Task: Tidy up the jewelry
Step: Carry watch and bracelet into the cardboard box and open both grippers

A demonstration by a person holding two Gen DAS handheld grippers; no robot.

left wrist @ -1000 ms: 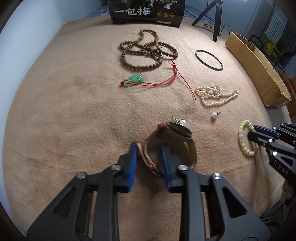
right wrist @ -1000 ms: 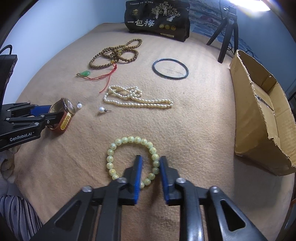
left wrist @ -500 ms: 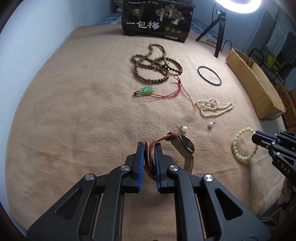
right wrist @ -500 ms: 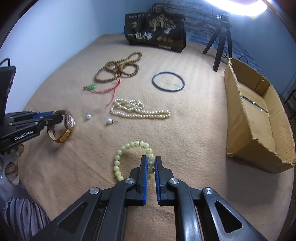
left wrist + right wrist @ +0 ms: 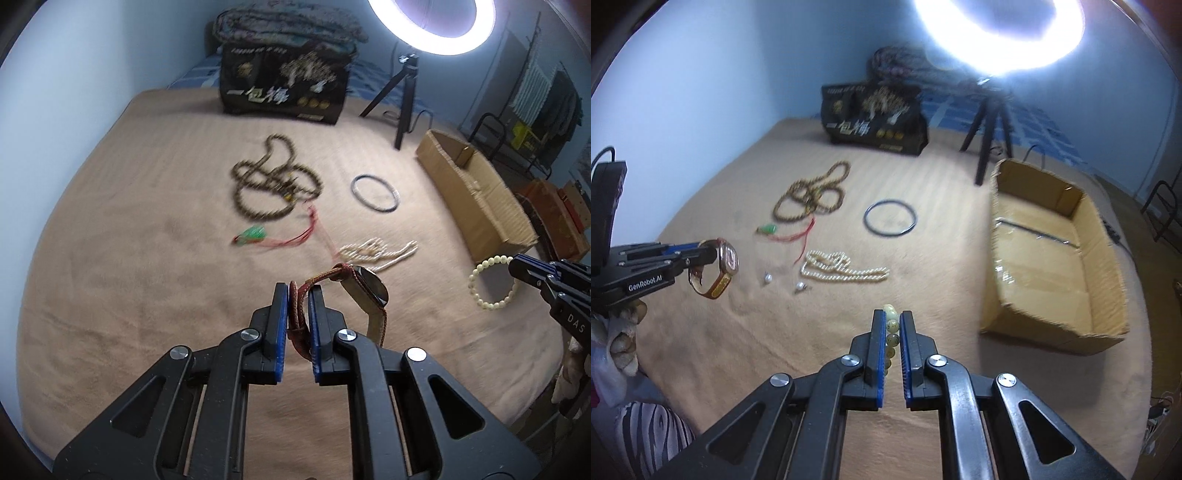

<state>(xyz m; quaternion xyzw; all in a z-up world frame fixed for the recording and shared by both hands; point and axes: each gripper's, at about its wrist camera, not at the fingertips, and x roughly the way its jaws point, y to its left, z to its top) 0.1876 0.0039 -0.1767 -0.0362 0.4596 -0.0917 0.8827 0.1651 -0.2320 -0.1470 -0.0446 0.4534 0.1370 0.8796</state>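
My left gripper (image 5: 297, 291) is shut on the red-brown strap of a wristwatch (image 5: 371, 291) and holds it above the tan blanket; it also shows in the right wrist view (image 5: 726, 260). My right gripper (image 5: 892, 317) is shut on a pale yellow bead bracelet (image 5: 891, 332), lifted off the blanket; the bracelet hangs from it in the left wrist view (image 5: 491, 282). On the blanket lie a brown bead necklace (image 5: 812, 199), a green pendant on red cord (image 5: 768, 229), a pearl necklace (image 5: 842, 267), two pearl earrings (image 5: 768, 277) and a black bangle (image 5: 890, 218).
An open cardboard box (image 5: 1052, 258) lies at the right on the blanket. A black printed bag (image 5: 875, 114) stands at the far edge, with a tripod (image 5: 988, 125) and a ring light (image 5: 997, 33) beside it. A blue wall runs along the left.
Both grippers closed on their items and lifted them off the blanket: the left with the watch, the right with the yellow bracelet. Both views have tilted up.
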